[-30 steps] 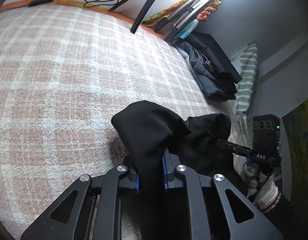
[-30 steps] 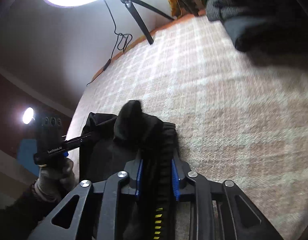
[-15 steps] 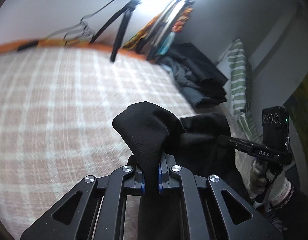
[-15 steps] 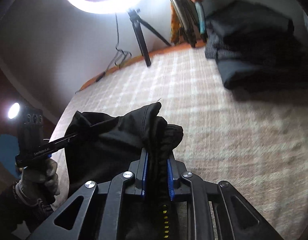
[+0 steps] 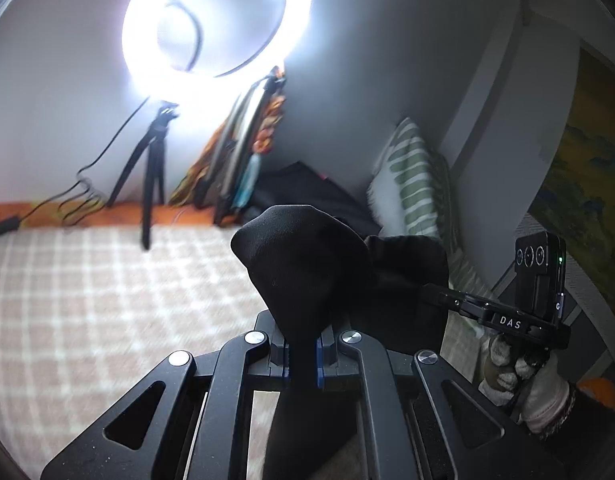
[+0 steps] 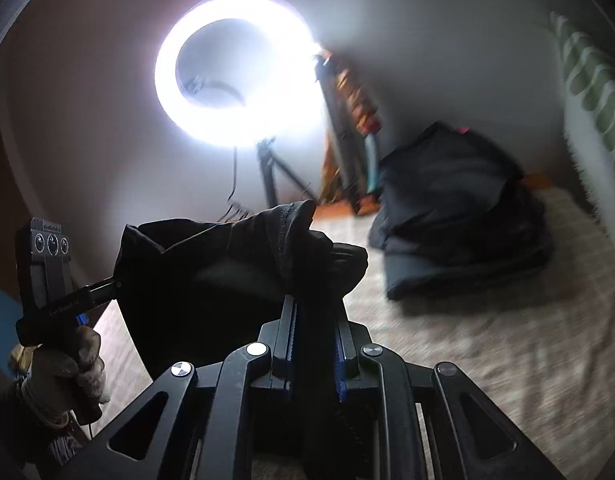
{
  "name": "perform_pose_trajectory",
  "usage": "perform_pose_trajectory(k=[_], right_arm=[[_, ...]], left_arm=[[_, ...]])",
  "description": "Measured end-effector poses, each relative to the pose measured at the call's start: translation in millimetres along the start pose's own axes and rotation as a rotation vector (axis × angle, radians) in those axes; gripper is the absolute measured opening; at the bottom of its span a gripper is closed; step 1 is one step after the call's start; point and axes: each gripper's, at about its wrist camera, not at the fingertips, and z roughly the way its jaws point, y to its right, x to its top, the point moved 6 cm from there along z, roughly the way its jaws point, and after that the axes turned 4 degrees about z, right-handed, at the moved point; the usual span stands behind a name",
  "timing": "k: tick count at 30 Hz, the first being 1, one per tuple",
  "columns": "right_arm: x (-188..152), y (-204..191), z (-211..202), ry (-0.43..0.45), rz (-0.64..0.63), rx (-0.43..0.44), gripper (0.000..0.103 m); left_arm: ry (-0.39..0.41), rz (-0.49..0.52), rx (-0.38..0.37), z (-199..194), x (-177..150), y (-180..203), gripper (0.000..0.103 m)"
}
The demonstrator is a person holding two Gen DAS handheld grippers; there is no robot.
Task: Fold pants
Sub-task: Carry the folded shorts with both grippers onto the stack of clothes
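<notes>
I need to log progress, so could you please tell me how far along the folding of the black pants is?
Early stage. Done: both grippers have hold of the black pants, the left gripper and right gripper each clamped on bunched fabric. In hand: the pants hang stretched between them above the plaid blanket. Left: no fold is visible yet; they need laying flat and folding, perhaps to join the folded dark clothes.

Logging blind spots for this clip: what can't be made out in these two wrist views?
- Pants: the lower part runs behind the left gripper and off the bottom edge, left view; same behind the right gripper, right view.
- Stacked clothes: motion blur hides which garments, right view.
- Lamp: glare washes out its centre and the items leaning beside it, both views.
</notes>
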Motion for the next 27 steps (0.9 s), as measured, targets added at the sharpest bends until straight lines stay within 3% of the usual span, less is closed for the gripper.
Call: perform_pose_trajectory(k=[7, 15, 21, 27], right_arm=[[51.3, 29.5, -24.4, 0.117, -0.016, -0.073, 0.013], [126.0, 75.7, -35.8, 0.184, -0.014, -0.132, 0.013], [179.2, 111.9, -11.7, 0.176, -0.042, -0.18, 0.013], [209.8, 150.1, 44.1, 0.131, -0.028, -0.208, 0.013]], left_arm=[[0.031, 0.1, -0.036, 42.3, 53.4, 33.3, 0.006], [0.082, 0.155, -0.07, 91.5, 111.1, 62.1, 0.006], [0.086, 0.171, -0.062, 136.6, 136.3, 62.3, 0.006], [0.072, 0.176, 0.01, 191.1, 144.5, 41.9, 0.006]])
